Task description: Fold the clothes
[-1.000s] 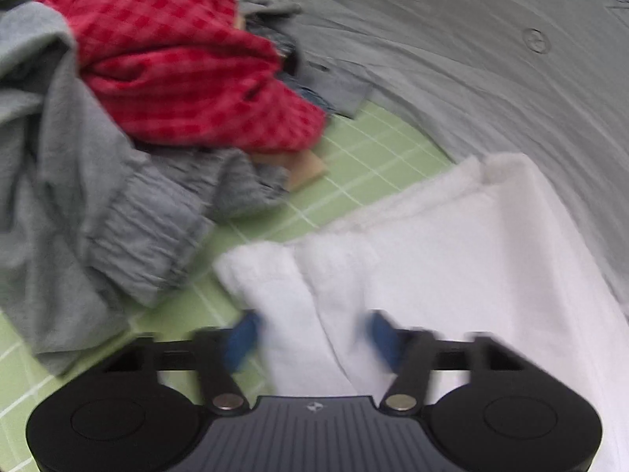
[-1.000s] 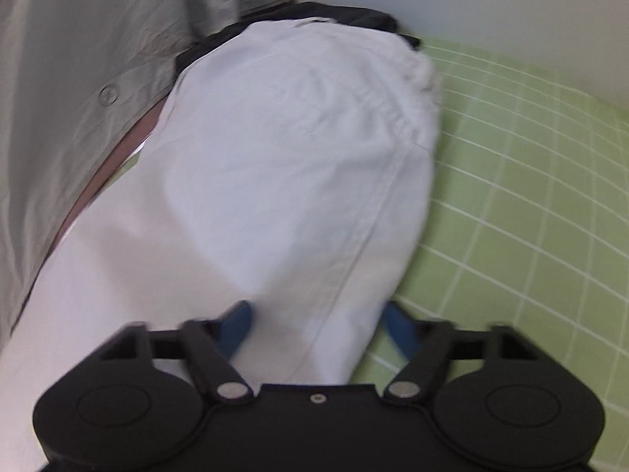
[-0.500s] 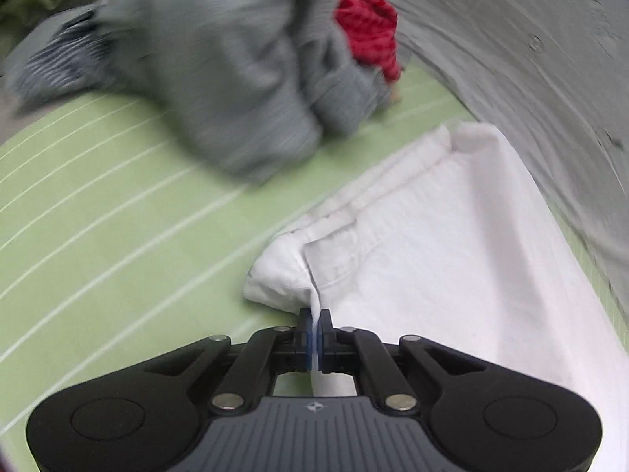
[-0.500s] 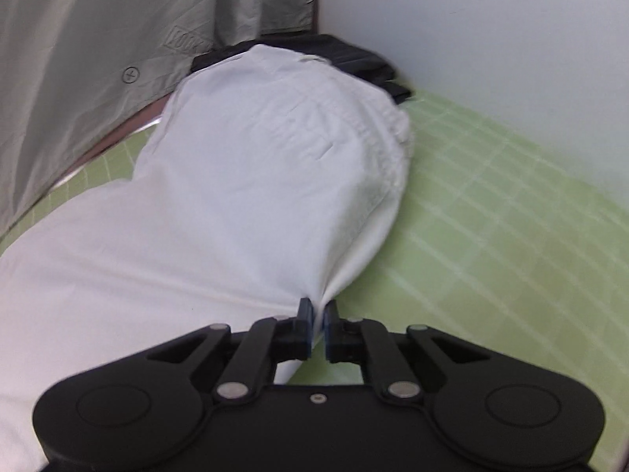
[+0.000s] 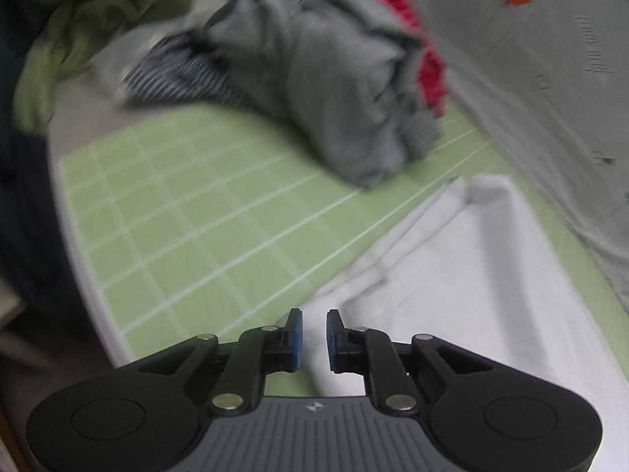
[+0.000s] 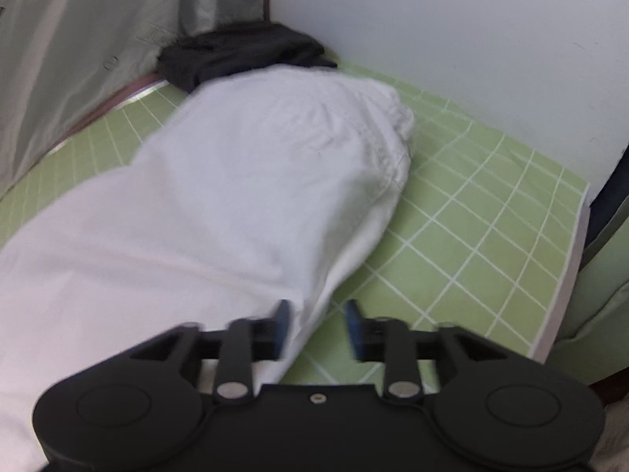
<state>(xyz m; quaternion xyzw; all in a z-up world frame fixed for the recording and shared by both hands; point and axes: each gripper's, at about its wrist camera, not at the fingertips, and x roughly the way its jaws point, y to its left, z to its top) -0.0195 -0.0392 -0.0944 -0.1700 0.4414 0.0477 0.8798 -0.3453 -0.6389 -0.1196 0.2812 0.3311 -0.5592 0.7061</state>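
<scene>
A white garment (image 5: 471, 275) lies stretched across the green grid mat (image 5: 188, 236). In the left wrist view my left gripper (image 5: 314, 338) is open, its blue pads a small gap apart, with a corner of the white cloth lying between them. In the right wrist view the same white garment (image 6: 236, 196) runs away from me along the mat (image 6: 491, 236). My right gripper (image 6: 316, 328) is open, and the cloth's near edge lies by its left pad.
A heap of grey, striped and red checked clothes (image 5: 334, 78) sits at the mat's far end, with a green cloth (image 5: 78, 31) beyond. A folded black garment (image 6: 243, 55) lies by the white wall (image 6: 471, 39). A grey curtain (image 6: 78, 59) borders the table. The mat's edge (image 6: 566, 275) is at right.
Both grippers were shut on the white garment half a second ago and have now opened, letting the cloth go. Both have drawn back a little, showing more of the mat.
</scene>
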